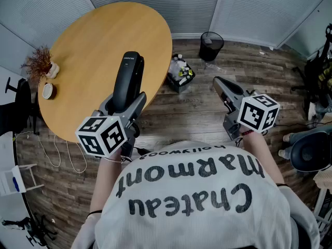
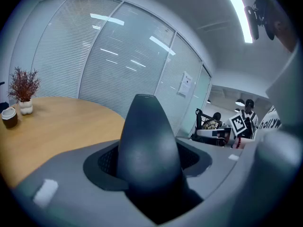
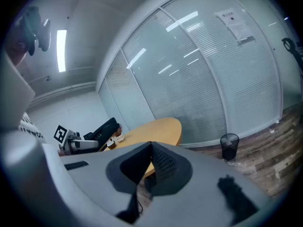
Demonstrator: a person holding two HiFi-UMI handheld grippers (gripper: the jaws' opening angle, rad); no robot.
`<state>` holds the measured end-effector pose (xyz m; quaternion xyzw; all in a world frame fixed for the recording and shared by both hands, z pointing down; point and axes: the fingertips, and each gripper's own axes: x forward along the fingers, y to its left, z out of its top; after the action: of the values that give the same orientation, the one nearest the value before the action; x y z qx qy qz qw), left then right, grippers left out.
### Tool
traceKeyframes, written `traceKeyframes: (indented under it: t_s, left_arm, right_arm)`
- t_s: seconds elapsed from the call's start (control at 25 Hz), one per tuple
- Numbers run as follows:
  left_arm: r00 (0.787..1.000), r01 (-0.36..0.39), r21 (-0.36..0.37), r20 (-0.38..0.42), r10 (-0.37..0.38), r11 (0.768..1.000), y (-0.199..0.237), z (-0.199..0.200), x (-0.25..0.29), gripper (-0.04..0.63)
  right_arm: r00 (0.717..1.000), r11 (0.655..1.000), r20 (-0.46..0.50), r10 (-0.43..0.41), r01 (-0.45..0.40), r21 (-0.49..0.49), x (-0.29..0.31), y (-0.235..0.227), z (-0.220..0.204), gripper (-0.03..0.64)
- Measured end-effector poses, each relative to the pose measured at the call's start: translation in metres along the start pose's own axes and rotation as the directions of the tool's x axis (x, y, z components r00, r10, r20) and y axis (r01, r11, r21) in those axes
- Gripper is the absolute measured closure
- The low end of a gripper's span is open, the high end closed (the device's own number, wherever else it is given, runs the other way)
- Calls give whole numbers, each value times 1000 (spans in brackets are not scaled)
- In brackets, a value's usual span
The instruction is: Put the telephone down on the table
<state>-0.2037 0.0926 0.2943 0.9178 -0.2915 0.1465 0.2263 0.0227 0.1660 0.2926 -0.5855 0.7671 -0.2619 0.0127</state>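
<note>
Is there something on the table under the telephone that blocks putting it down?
Nothing visible does. The left gripper holds the telephone above bare wood of the table; the small plant and the cup stand apart, near its left edge.

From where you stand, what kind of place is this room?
Probably an office meeting room: a round wooden table, blind-covered glass walls, and a black wastebasket on the wood floor.

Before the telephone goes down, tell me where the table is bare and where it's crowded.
The table is bare across its middle, far side and right edge, all beyond the held telephone. Only its left edge is crowded: a small potted plant with a cup beside it.
</note>
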Motion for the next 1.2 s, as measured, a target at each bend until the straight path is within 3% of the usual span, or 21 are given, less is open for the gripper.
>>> traceKeyframes:
  t_s: [0.44,0.76,1.2]
  left_arm:
    - [1000,21,-14,10,-21,1000,18,-1,0,285]
    - [1000,5,-32,3,-5,999,34,-4,10,285]
    - [994,-106,-100,-7,106,989,62,18,66,285]
  right_arm:
    - [999,999,35,1,-3,50,27,4,0,602]
    - [1000,997,-3,-11,11,72,46,-11,-2,603]
    - [991,990,-59,120,-115,80,138,-62,40,603]
